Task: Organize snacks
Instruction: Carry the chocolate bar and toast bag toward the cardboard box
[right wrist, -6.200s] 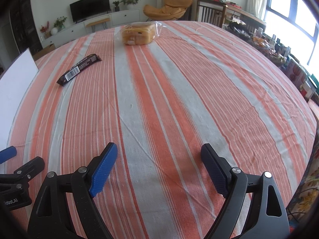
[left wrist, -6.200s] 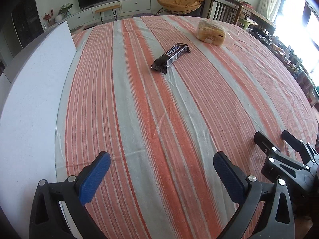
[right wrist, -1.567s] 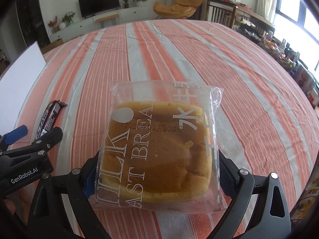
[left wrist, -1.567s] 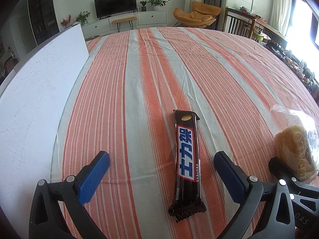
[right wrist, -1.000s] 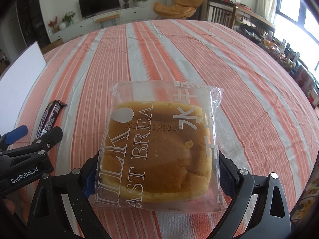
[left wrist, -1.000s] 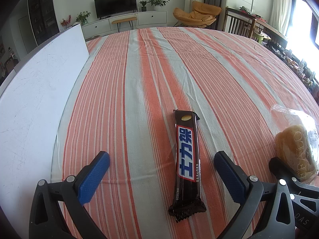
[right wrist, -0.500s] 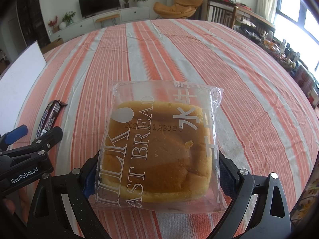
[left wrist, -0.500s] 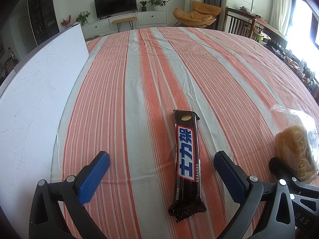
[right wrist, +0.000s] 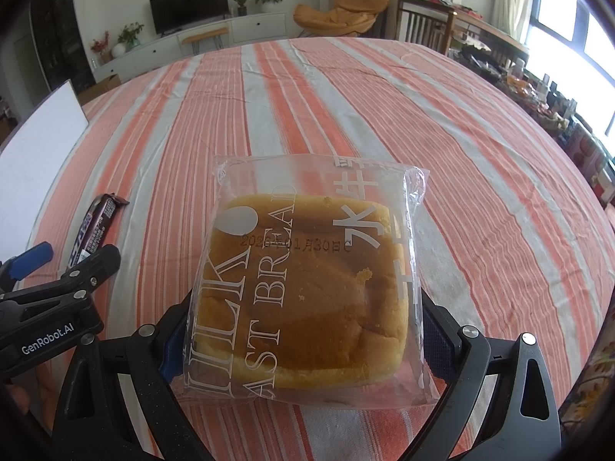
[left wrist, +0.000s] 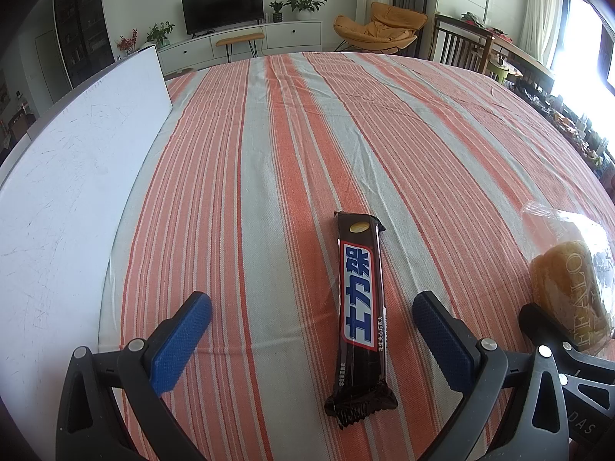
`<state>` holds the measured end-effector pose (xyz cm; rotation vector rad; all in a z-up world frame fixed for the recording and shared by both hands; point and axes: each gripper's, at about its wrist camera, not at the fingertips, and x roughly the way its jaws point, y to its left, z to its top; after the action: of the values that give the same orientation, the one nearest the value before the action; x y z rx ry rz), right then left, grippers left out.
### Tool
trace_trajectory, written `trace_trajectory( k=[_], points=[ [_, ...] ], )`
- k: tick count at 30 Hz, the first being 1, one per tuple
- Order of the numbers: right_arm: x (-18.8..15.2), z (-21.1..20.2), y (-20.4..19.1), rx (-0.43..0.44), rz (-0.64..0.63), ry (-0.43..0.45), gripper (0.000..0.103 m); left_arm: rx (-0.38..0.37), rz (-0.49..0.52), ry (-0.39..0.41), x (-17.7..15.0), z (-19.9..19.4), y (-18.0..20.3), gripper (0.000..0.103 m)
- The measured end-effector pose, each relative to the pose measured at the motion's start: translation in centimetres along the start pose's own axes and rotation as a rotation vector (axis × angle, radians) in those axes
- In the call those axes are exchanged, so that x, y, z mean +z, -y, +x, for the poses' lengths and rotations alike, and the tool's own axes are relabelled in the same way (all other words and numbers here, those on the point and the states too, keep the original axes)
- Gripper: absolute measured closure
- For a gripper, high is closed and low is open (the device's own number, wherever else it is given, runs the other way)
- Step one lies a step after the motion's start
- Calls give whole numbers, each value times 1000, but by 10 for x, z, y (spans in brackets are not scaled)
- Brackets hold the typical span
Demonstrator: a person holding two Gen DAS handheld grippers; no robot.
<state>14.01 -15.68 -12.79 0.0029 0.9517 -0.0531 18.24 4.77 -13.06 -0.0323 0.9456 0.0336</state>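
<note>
Bread [right wrist: 303, 288] sits between level right tool [right wrist: 303, 345] fingers.

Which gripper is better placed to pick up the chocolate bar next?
Left. The left gripper is open with the chocolate bar lying lengthwise between its fingers on the striped cloth. The right gripper already straddles the bagged bread.

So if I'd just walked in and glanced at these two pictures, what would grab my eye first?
Probably the bagged bread, filling the middle of the right wrist view, sitting between the fingers of the right gripper with its clear wrapper against both pads. Next, the dark chocolate bar lying lengthwise on the orange-striped tablecloth, between the wide-open blue-padded fingers of the left gripper. A white board lies along the table's left edge.
</note>
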Motion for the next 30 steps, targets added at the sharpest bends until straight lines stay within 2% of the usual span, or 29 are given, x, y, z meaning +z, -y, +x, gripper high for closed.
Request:
trace_trajectory(
  k=[13, 14, 16, 18, 20, 22, 24, 27, 28, 29, 30],
  points=[
    [-1, -7, 3, 6, 35, -14, 7, -3, 0, 0, 0, 0, 0, 0],
    [-1, -10, 5, 26, 48, -7, 7, -11, 13, -7, 0, 0, 0, 0],
    [-1, -18, 12, 82, 84, 2, 7, -55, 71, -79, 6, 2, -2, 0],
    [2, -23, 21, 157, 117, -33, 7, -105, 135, -167, 13, 4, -4, 0],
    [6, -27, 33, 229, 157, -92, 7, -141, 77, -193, 16, 2, -10, 0],
    [14, -35, 44, 254, 183, -105, 7, -173, 25, -184, 16, -1, -11, 0],
    [25, -41, 46, 239, 178, -119, 7, -158, 48, -190, 16, 0, -2, 0],
    [40, -34, 31, 217, 99, -208, 7, -99, 143, -220, 14, 4, 19, 1],
    [41, -29, 24, 197, 63, -234, 7, -86, 160, -215, 14, 3, 23, 3],
    [43, -21, 17, 168, 28, -260, 7, -94, 157, -197, 15, 1, 25, 13],
    [44, -16, 12, 138, 6, -270, 9, -91, 150, -172, 16, -3, 24, 34]
  ],
)
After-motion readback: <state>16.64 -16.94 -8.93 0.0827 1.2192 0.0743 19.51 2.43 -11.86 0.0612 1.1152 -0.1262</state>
